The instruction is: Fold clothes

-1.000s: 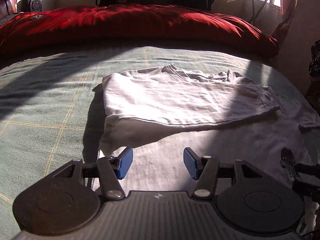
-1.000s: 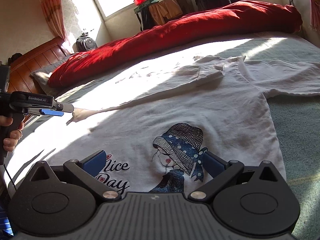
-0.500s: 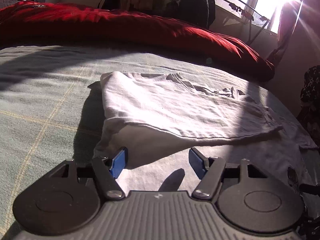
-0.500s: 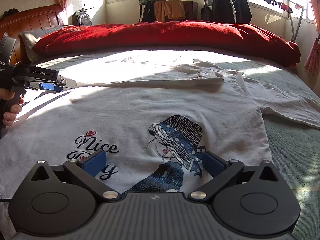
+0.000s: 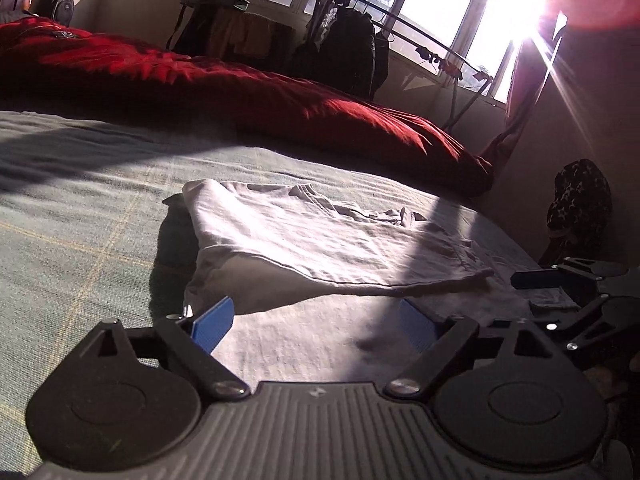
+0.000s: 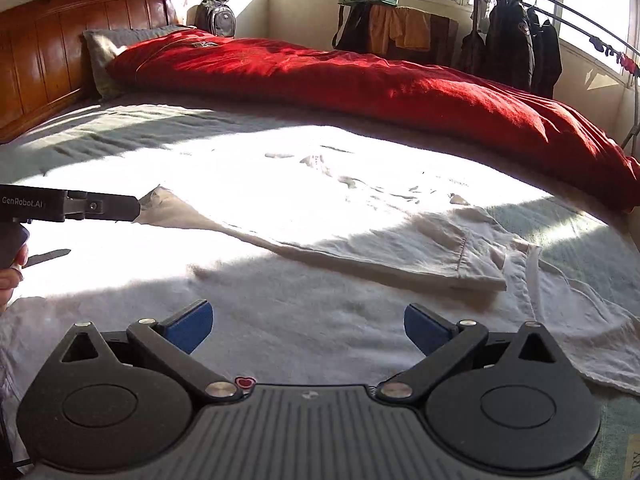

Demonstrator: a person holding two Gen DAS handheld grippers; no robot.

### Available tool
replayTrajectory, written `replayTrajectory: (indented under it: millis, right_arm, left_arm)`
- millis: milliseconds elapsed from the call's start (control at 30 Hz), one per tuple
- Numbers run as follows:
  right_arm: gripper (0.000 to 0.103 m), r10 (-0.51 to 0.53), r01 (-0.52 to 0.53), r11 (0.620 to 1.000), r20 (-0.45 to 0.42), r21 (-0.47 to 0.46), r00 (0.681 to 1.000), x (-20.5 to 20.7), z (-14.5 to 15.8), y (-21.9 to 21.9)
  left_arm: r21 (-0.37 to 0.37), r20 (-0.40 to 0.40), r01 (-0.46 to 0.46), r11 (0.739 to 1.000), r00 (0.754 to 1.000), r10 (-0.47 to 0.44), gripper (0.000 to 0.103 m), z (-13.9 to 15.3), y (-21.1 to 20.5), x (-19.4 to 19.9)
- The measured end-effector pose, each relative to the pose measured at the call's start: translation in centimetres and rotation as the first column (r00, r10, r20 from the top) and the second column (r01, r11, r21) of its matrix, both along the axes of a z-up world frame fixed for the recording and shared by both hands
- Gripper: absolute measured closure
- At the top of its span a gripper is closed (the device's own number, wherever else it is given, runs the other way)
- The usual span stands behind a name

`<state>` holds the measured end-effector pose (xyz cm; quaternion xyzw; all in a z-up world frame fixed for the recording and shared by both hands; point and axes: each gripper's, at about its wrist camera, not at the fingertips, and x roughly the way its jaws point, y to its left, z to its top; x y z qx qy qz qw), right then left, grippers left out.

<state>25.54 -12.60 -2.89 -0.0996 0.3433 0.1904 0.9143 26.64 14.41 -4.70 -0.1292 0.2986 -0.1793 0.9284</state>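
On my left wrist view, the left gripper (image 5: 314, 322) has its blue pads spread wide and the jaws are opening, with only the flat cloth of the white cotton T-shirt (image 5: 320, 240) showing between them and nothing pinched. The shirt lies on the grey-green checked bedspread (image 5: 80, 216), its near side folded over the body; the folded flap's long axis runs from about ten o'clock down to four o'clock. Sun flare at one o'clock washes out the window and curtain, and a dark shadow band hides the cloth around three o'clock. At far right I see a black part of the right gripper (image 5: 568, 280), cut off by the frame.

On my right wrist view, the left gripper (image 6: 138, 208) comes in from nine o'clock, its tip at the shirt's corner; whether it touches I cannot tell. The fingers (image 6: 10, 276) on its handle are cropped. The right gripper (image 6: 308, 326) stands open over the shirt, gripping nothing. Glare burns out the shirt's middle, and its print is hidden beneath the gripper body except for a small red heart (image 6: 245, 382). The long red quilt (image 6: 360, 80) lies along the far side, from ten to three o'clock.
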Motion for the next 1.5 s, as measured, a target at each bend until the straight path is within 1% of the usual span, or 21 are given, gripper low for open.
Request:
replayTrajectory:
  millis: [33,100,133,300,400,567,633,667,700,733,767,833,867,900,967,1067,1167,1233,1333,1500]
  right_arm:
    - [0.000,0.025,-0.025,0.999,0.001,-0.022,1.000,1.1,0.1,0.9]
    - [0.000,0.073,-0.073,0.995,0.000,-0.066,0.997,3.5,0.0,3.0]
    - [0.000,0.085,-0.085,0.994,0.000,-0.074,0.996,4.6,-0.1,3.9]
    - [0.000,0.129,-0.128,0.990,0.020,-0.058,0.991,9.4,-0.5,7.9]
    - [0.000,0.158,-0.155,0.986,0.049,-0.069,0.986,11.9,-1.0,10.9]
    - [0.000,0.217,-0.214,0.976,0.061,-0.049,0.974,14.4,-2.9,14.6]
    - [0.000,0.265,-0.265,0.964,0.018,-0.026,0.964,14.6,-4.5,15.9]
    - [0.000,0.295,-0.295,0.955,-0.006,-0.032,0.956,14.4,-5.3,16.6]
    - [0.000,0.309,-0.310,0.949,-0.023,-0.062,0.951,13.9,-6.1,17.4]
    - [0.000,0.302,-0.302,0.950,-0.014,-0.082,0.953,13.5,-6.5,17.8]
    - [0.000,0.302,-0.301,0.950,0.003,-0.080,0.953,13.2,-6.3,17.7]
    - [0.000,0.322,-0.322,0.947,-0.009,-0.014,0.947,13.5,-5.3,16.6]
    - [0.000,0.317,-0.317,0.948,-0.007,0.021,0.948,13.7,-4.7,15.9]
    - [0.000,0.294,-0.294,0.955,0.016,0.028,0.956,14.0,-4.0,15.4]
    - [0.000,0.258,-0.259,0.966,0.060,-0.005,0.964,14.8,-3.2,15.2]
    - [0.000,0.221,-0.221,0.975,0.060,-0.006,0.974,17.0,-3.4,15.8]
    - [0.000,0.218,-0.217,0.975,0.029,-0.047,0.976,19.3,-5.2,17.4]
    - [0.000,0.214,-0.211,0.973,0.016,-0.092,0.977,20.6,-6.9,18.7]
    - [0.000,0.182,-0.181,0.983,0.001,-0.042,0.983,22.7,-7.6,19.2]
    - [0.000,0.114,-0.114,0.993,0.019,-0.018,0.993,23.5,-6.9,18.8]
  left_arm:
    - [0.004,-0.004,0.003,1.000,1.000,-0.003,0.013,-0.1,0.3,-0.1]
    - [-0.009,-0.016,-0.052,0.999,0.999,0.052,0.013,0.0,1.7,-0.2]
    - [-0.018,-0.015,-0.066,0.998,0.998,0.066,0.013,0.1,2.3,-0.3]
    - [-0.152,0.011,-0.082,0.985,0.996,0.085,0.012,0.6,6.1,-1.5]
    - [-0.183,0.023,-0.073,0.980,0.997,0.079,0.011,0.7,6.8,-1.8]
    - [-0.233,0.038,-0.071,0.970,0.996,0.082,0.011,0.9,7.6,-2.0]
    - [-0.242,0.037,-0.076,0.967,0.996,0.087,0.009,0.8,7.8,-1.9]
    - [-0.245,0.034,-0.079,0.966,0.995,0.090,0.009,0.7,7.8,-1.8]
    - [-0.244,0.027,-0.085,0.966,0.995,0.095,0.009,0.6,7.8,-1.7]
    - [-0.244,0.023,-0.091,0.966,0.995,0.099,0.009,0.6,7.8,-1.6]
    - [-0.244,0.023,-0.093,0.965,0.995,0.102,0.009,0.6,7.8,-1.7]
    - [-0.253,0.026,-0.091,0.963,0.995,0.101,0.009,0.6,7.9,-1.7]
    - [-0.263,0.030,-0.087,0.961,0.995,0.098,0.009,0.7,8.0,-1.8]
    - [-0.272,0.034,-0.083,0.959,0.995,0.096,0.009,0.7,8.0,-1.9]
    - [-0.283,0.042,-0.076,0.956,0.995,0.091,0.009,0.8,8.1,-2.0]
    - [-0.283,0.043,-0.071,0.956,0.995,0.087,0.009,0.8,8.0,-1.9]
    - [-0.289,0.042,-0.070,0.955,0.995,0.086,0.009,0.8,8.0,-1.7]
    - [-0.294,0.041,-0.070,0.953,0.995,0.086,0.009,0.7,8.1,-1.6]
    - [-0.293,0.034,-0.075,0.953,0.995,0.089,0.009,0.5,8.1,-1.5]
    - [-0.285,0.028,-0.085,0.955,0.995,0.097,0.009,0.4,8.1,-1.6]
